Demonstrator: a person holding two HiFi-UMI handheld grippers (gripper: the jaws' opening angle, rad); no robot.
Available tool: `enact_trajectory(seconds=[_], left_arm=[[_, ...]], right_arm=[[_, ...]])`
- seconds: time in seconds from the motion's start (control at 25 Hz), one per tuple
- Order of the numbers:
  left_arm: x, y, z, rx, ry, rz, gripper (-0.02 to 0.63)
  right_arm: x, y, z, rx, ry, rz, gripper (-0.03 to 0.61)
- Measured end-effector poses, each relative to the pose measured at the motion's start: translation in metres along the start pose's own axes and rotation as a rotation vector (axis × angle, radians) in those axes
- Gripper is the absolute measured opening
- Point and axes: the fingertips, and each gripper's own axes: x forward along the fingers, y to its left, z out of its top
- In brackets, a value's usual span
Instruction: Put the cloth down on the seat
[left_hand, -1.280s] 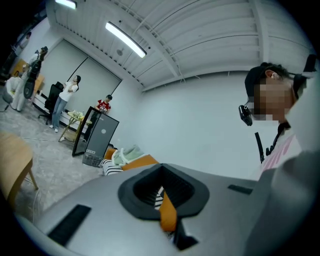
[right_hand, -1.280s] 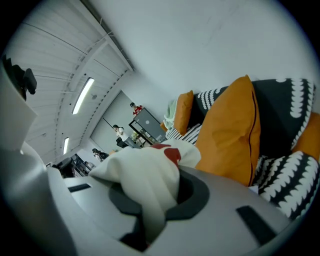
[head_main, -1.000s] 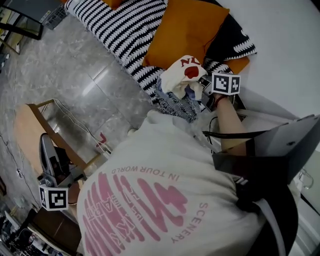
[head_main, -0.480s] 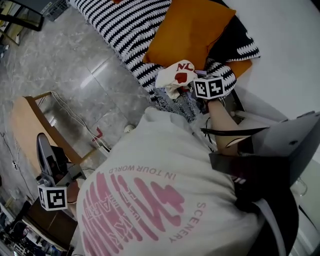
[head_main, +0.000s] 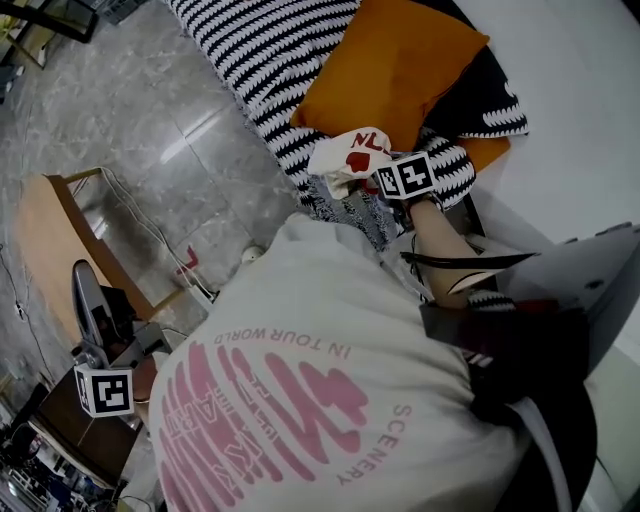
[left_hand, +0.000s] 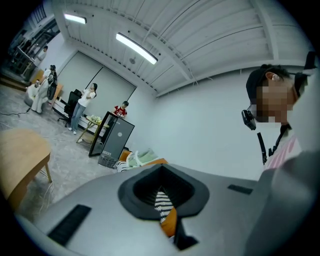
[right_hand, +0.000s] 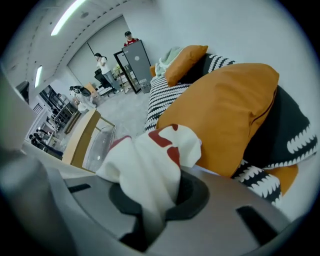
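The cloth is white with red print. It hangs bunched from my right gripper, which is shut on it, just over the front edge of the black-and-white striped seat and in front of the orange cushion. In the right gripper view the cloth fills the jaws of the right gripper, with the cushion and the striped seat close behind. My left gripper stays low at the left, away from the seat. In its own view the left gripper holds nothing and its jaws stand together.
A blue patterned fabric lies under the cloth at the seat's edge. A wooden table and cables are on the marble floor to the left. A black cabinet and people stand far off. The person's own body fills the lower head view.
The right gripper has carried the cloth a little to the left, closer to the seat's front edge beside the orange cushion. The left gripper has stayed where it was.
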Motion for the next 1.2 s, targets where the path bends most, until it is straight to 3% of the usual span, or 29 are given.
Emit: enact_trajectory(seconds=[0.2,0.6,0.88,1.08,1.2], left_arm=[[-0.005,0.000,0.004,-0.009,-0.018,0.031,0.009],[-0.019,-0.011,0.000,0.026,0.011,0.080,0.009],[0.004,-0.027,-0.023,0.048,0.065,0.113,0.009],[-0.007,-0.025,0.001,0.036,0.057,0.120,0.009],[-0.012,-0.024,-0.003,0.045,0.059,0.125,0.009]], right_arm=[[0.005,0.000,-0.006,-0.092,0.095,-0.042,0.058],[0.032,0.007,-0.026,-0.194,0.174,-0.037,0.058],[0.061,-0.010,-0.050,-0.274,0.282,-0.021,0.058],[0.044,0.010,-0.043,-0.270,0.324,-0.009,0.058],[0.050,0.014,-0.053,-0.240,0.351,0.015,0.058]])
